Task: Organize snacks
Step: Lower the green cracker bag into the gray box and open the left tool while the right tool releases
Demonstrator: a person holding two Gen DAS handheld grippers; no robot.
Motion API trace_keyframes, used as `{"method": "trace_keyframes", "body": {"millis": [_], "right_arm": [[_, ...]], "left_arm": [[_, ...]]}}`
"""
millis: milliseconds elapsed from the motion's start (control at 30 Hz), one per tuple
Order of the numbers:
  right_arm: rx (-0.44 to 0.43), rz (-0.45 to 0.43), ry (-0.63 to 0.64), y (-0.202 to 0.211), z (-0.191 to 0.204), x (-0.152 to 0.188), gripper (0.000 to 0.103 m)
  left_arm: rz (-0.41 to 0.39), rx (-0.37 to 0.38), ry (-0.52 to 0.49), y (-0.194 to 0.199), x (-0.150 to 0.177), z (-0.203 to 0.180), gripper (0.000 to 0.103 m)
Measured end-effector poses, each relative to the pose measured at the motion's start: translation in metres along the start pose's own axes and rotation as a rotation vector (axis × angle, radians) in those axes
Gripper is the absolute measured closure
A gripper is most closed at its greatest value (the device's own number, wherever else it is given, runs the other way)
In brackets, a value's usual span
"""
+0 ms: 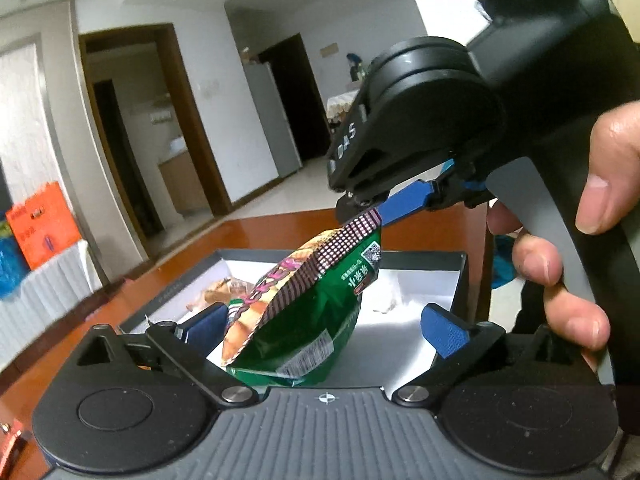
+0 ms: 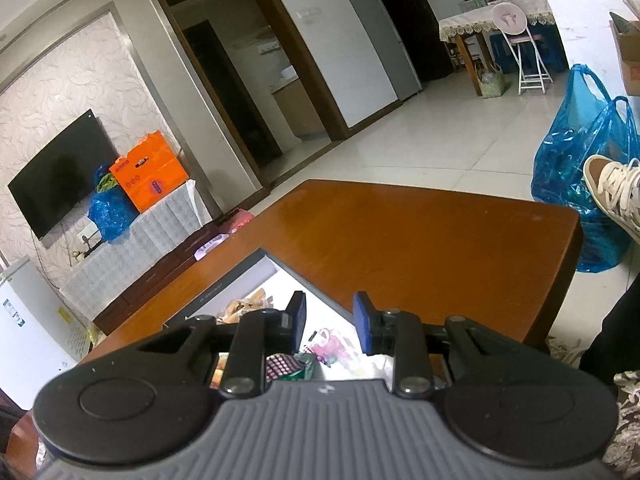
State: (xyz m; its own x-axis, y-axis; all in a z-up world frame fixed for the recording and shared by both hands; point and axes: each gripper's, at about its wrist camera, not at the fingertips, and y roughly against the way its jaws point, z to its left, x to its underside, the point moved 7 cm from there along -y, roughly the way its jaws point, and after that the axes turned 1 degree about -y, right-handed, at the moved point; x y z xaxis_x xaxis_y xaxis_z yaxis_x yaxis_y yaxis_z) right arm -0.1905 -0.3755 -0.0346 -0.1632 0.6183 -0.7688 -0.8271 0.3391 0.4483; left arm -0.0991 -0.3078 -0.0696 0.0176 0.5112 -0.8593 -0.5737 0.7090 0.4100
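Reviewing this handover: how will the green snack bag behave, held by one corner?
The snack bag likely stays floppy: it hangs creased from the right gripper, pinched at its top seam. Probably light, since that small pinch carries it. Its glossy film may slip; the left gripper stands open around it, above the box.

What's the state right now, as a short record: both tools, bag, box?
left tool: open, pads either side of the bag, not pressing
right tool: shut on the bag's top corner
bag: green, hanging tilted over the box
box: open, on the table, other snacks inside
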Motion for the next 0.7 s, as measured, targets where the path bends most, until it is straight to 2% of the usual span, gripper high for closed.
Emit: {"method": "trace_keyframes", "body": {"millis": [100,333,400,467,533,633,700], "right_arm": [[-0.006,-0.003,-0.01,0.002,-0.004,-0.001,0.077],[-0.033,-0.019,-0.011,0.009,-0.002,0.0,0.077],[-0.044,-0.022,0.004,0.011,0.002,0.001,0.067],[-0.056,-0.039,0.02,0.015,0.007,0.002,0.05],[-0.074,-0.068,0.034,0.02,0.011,0.0,0.046],[-0.085,-0.105,0.08,0.028,0.02,0.001,0.033],[-0.085,-0.114,0.118,0.031,0.026,0.006,0.03]], "left_arm": [[0.002,0.009,0.009,0.006,0.001,0.004,0.0],[0.0,-0.024,0.006,0.03,0.003,0.02,0.0],[0.008,-0.026,0.026,0.036,0.004,0.025,0.0],[0.018,-0.032,0.041,0.04,0.004,0.031,0.0],[0.032,-0.048,0.053,0.045,0.006,0.039,0.0],[0.075,-0.068,0.092,0.049,0.008,0.051,0.0],[0.097,-0.082,0.114,0.053,0.01,0.058,0.0]]}}
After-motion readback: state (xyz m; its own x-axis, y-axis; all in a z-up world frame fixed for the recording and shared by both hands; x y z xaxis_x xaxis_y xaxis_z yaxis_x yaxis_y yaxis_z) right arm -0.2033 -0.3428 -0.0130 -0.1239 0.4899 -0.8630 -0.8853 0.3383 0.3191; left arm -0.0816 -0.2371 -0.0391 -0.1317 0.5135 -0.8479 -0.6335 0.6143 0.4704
